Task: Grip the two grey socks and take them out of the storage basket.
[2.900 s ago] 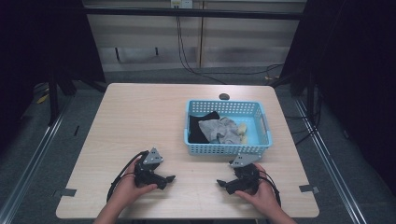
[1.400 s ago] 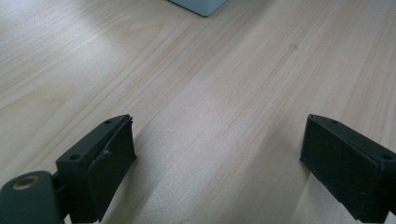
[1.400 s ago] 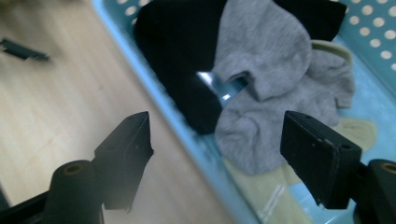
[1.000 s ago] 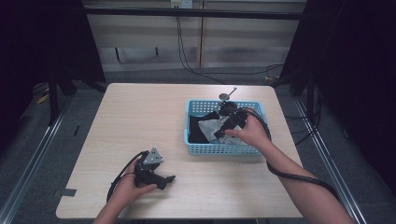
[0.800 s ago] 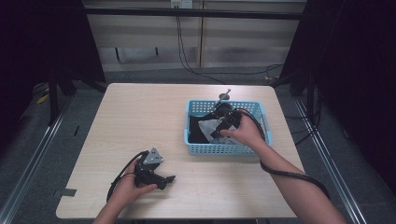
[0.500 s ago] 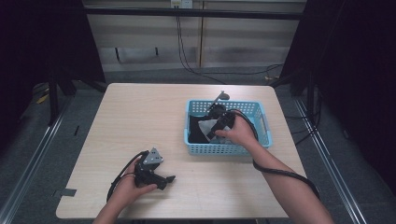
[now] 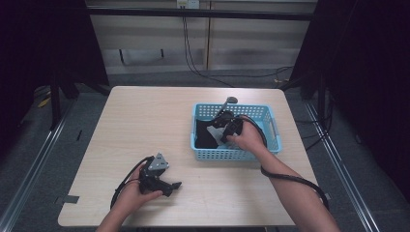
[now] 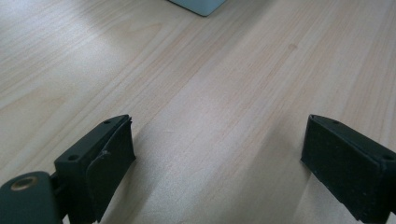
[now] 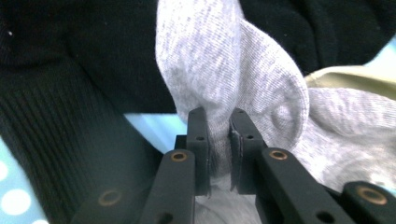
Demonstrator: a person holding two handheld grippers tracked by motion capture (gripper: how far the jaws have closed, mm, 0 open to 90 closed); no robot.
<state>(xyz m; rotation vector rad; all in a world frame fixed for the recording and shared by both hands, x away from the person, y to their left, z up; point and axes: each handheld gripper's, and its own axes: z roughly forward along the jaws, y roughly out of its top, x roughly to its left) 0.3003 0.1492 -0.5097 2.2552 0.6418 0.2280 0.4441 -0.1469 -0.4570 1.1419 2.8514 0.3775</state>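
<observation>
Your right gripper (image 9: 218, 149) has just closed its jaws on a fold of the light grey knitted sock (image 9: 243, 88), which lies in the light blue plastic mesh basket (image 7: 270, 126) at three o'clock on the pale wooden table (image 7: 145, 116). Black ribbed cloth (image 9: 60, 121) lies at nine o'clock of the sock. Your left gripper (image 8: 219, 149) rests at seven o'clock on the table, jaws wide apart around nothing.

Our left gripper (image 7: 167, 185) is black, with a grey three-cornered plate on top and a looping black cable. Our right gripper (image 9: 218, 135) has black jaws with brass-ringed screw holes.
</observation>
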